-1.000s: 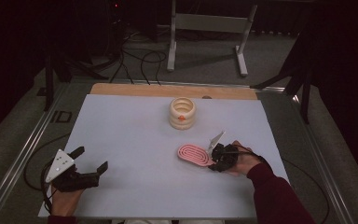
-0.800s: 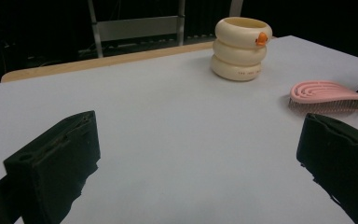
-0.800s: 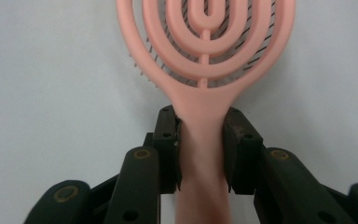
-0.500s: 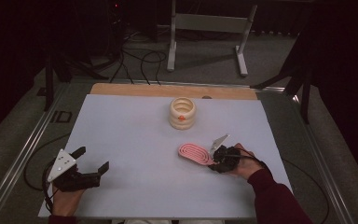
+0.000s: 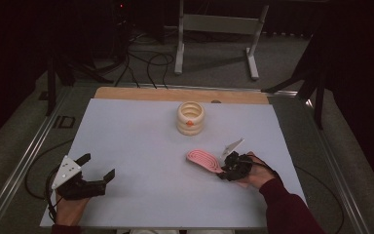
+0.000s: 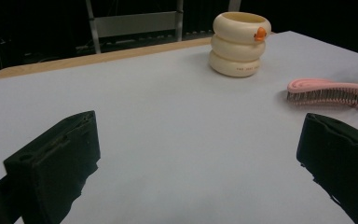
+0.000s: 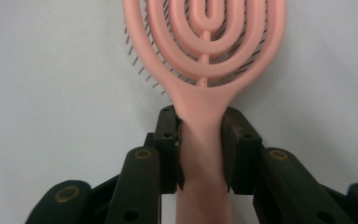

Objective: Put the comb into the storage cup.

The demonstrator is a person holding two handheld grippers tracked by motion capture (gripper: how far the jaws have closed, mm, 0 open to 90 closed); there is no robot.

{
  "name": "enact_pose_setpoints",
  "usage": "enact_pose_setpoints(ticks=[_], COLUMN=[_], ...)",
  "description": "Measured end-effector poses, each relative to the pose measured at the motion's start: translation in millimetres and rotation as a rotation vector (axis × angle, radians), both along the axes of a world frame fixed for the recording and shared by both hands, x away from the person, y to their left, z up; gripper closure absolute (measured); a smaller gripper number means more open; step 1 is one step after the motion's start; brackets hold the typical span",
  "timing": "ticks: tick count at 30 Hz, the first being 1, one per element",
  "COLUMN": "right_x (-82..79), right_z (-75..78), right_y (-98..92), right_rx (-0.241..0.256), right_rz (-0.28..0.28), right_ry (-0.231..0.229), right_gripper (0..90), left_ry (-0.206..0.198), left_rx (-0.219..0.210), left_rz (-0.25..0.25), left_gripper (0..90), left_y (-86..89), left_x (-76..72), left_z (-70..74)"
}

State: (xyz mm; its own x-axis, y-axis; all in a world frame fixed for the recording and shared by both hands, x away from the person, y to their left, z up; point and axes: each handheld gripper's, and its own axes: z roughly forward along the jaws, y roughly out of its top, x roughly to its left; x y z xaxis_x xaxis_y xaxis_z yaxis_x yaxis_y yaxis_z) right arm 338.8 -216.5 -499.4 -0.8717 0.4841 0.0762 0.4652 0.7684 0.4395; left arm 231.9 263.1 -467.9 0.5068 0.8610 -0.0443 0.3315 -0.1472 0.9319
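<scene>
A: What sits at the left side of the table?

B: The left gripper (image 5: 97, 168), held in a hand (image 5: 68, 209) near the front left corner of the white table (image 5: 136, 131). Its two black jaws are spread wide with nothing between them. In the left gripper view they stand at either edge with bare table in the gap.

A: What lies ahead of that claw?

B: Ahead of it and toward its right, well apart, stands a cream holder made of three stacked rings (image 6: 239, 44) with a small orange mark near its rim. Nearer on the right lies a pink hairbrush (image 6: 328, 91), bristles facing down.

A: And the right side?

B: The right gripper (image 5: 222, 171) is held low over the table by the person's other hand (image 5: 253, 170), which wears a dark red sleeve (image 5: 287, 209). Its jaws are pinching the brush handle from both sides. In the right gripper view the handle (image 7: 204, 154) runs up between the jaws, and the oval head with its looped pink ribs extends straight out in front of the claw. The cream holder stands beyond the brush head, apart from it.
</scene>
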Motion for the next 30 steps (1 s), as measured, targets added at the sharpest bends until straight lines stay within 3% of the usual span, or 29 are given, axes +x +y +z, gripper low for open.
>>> enact_pose_setpoints(ticks=[9, 30], right_x=[6.0, 13.2], right_z=[0.1, 1.2], right_y=[-0.3, 3.3], right_rx=[0.023, 0.012], right_rz=[-0.041, -0.125], right_ry=[0.069, 0.156], right_gripper=[70.0, 67.7], left_ry=[0.004, 0.008], left_rx=[0.003, 0.006], left_rz=[-0.004, -0.007], left_gripper=[0.0, 0.0], left_y=[-0.9, -2.2], left_x=[0.4, 0.7], left_z=[-0.4, -0.9])
